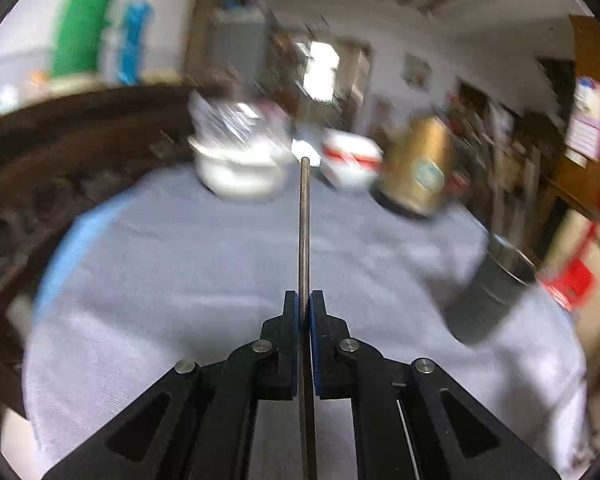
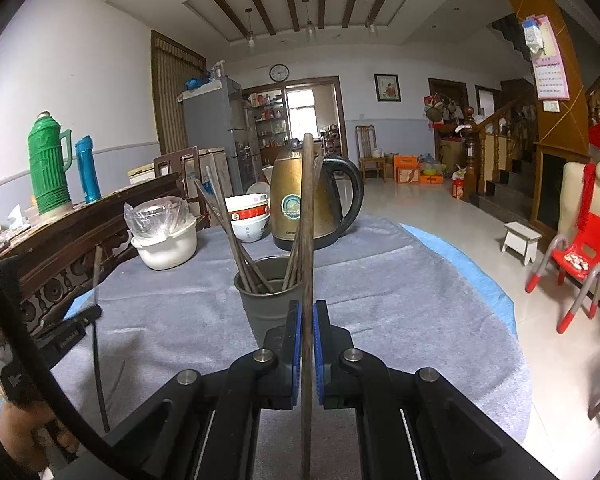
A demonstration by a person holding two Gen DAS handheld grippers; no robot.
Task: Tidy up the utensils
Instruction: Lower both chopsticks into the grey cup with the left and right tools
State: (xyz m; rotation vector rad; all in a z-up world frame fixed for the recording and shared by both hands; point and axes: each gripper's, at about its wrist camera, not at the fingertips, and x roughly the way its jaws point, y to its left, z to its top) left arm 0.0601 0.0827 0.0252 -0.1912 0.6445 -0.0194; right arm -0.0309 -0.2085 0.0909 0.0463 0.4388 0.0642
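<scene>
- Chopsticks (image 2: 256, 248) stand in a grey cup (image 2: 266, 308) on the grey cloth (image 2: 400, 300), leaning out toward both sides of its rim.
- Right gripper (image 2: 307, 308) is clenched on one dark chopstick (image 2: 307, 208), held upright just in front of the cup.
- Left gripper (image 1: 304, 300) grips another chopstick (image 1: 305, 220); in its blurred view the cup (image 1: 488, 300) sits well off to the right.
- White pot (image 2: 166, 246), covered with crinkled clear plastic, sits at the cloth's far left; contents cannot be told.
- Stacked bowls (image 2: 250, 216) stand between the pot and a gold kettle (image 2: 296, 200).
</scene>
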